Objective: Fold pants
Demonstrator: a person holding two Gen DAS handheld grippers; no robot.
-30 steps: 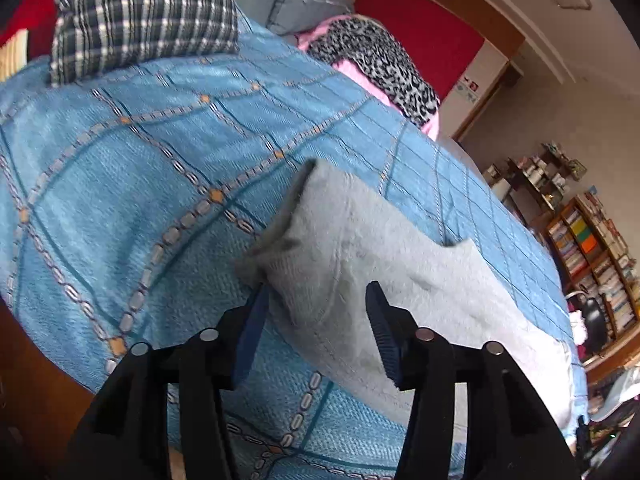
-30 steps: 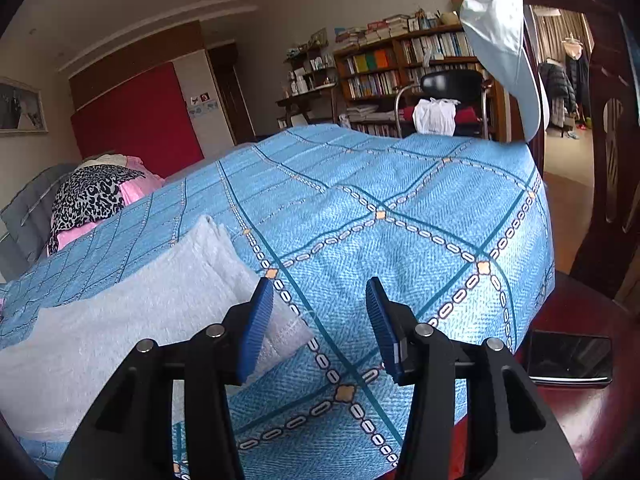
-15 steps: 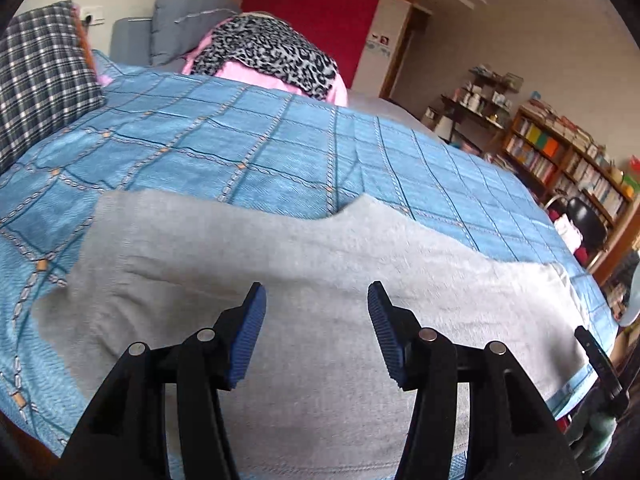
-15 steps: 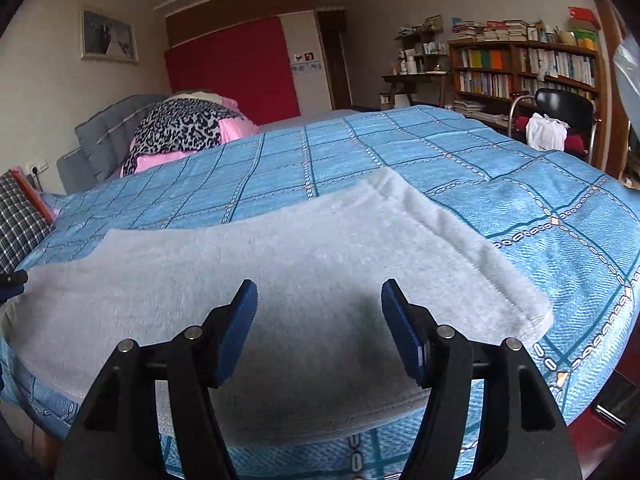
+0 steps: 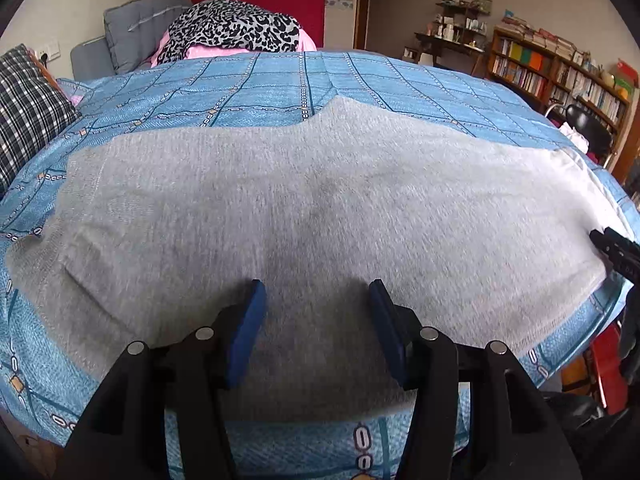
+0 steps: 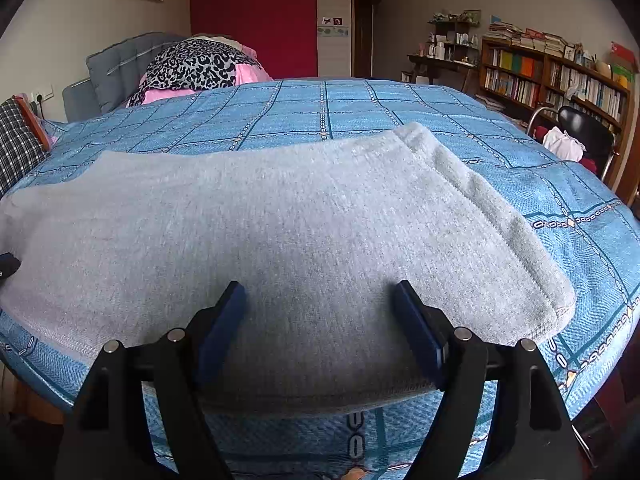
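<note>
Grey sweatpants (image 5: 320, 200) lie flat across the near side of a bed, legs together, stretched left to right. They also show in the right wrist view (image 6: 280, 232), with the cuff end at the right. My left gripper (image 5: 318, 296) is open and empty, hovering over the pants near their front edge. My right gripper (image 6: 320, 296) is open and empty over the pants' front edge, toward the cuff end. The tip of the right gripper shows at the right edge of the left wrist view (image 5: 616, 246).
The bed has a blue checked cover (image 5: 280, 80). A plaid pillow (image 5: 28, 116) lies at the left. A leopard-print and pink pile (image 6: 196, 68) sits at the far end. A bookshelf (image 6: 560, 80) and a black chair (image 6: 580, 132) stand at the right.
Both grippers have swung from the ends of the pants to face the bed squarely over the pants' front edge. The pants have not moved.
</note>
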